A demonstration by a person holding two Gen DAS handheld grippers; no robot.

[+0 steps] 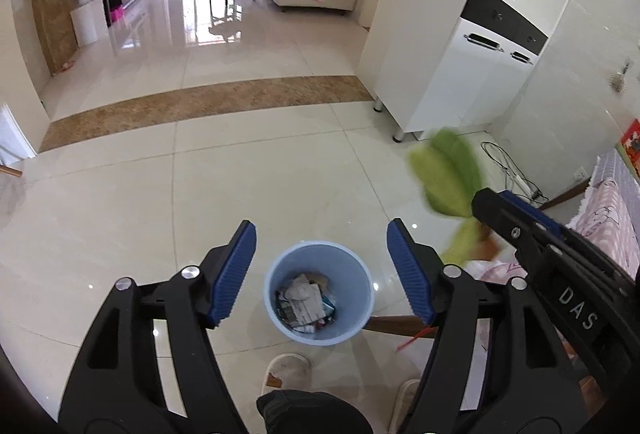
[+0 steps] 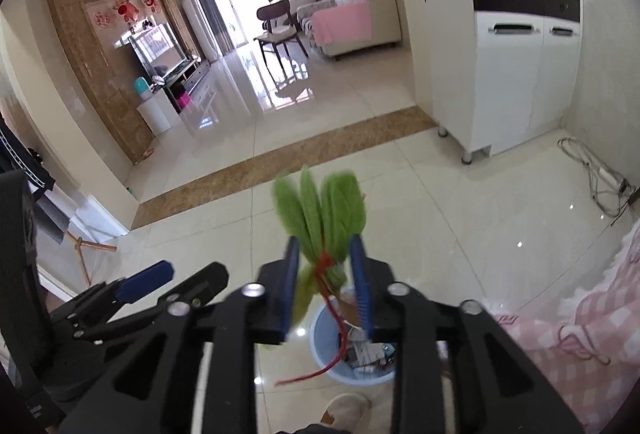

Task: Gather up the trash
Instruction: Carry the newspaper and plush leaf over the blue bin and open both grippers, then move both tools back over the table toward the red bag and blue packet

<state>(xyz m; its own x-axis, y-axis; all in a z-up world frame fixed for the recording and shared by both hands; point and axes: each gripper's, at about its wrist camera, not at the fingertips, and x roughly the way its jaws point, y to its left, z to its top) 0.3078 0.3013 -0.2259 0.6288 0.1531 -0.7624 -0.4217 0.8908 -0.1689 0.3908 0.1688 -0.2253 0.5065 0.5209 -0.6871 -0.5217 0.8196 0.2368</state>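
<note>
Left gripper [image 1: 321,266]: your jaws gape, empty, over the bin [image 1: 319,292].
Right gripper [image 2: 325,286]: jaws parted around green leaves [image 2: 320,209], not pressing.

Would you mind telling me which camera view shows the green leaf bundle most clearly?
The right wrist view: the green leaf bundle sits centred between the right gripper fingers, its red tie and separate leaves sharp. In the left wrist view the bundle is a blurred patch at the right, partly hidden behind the right gripper.

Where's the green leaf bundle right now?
Right wrist view: leaf bundle sits between the right gripper fingers, above the blue bin.
</note>
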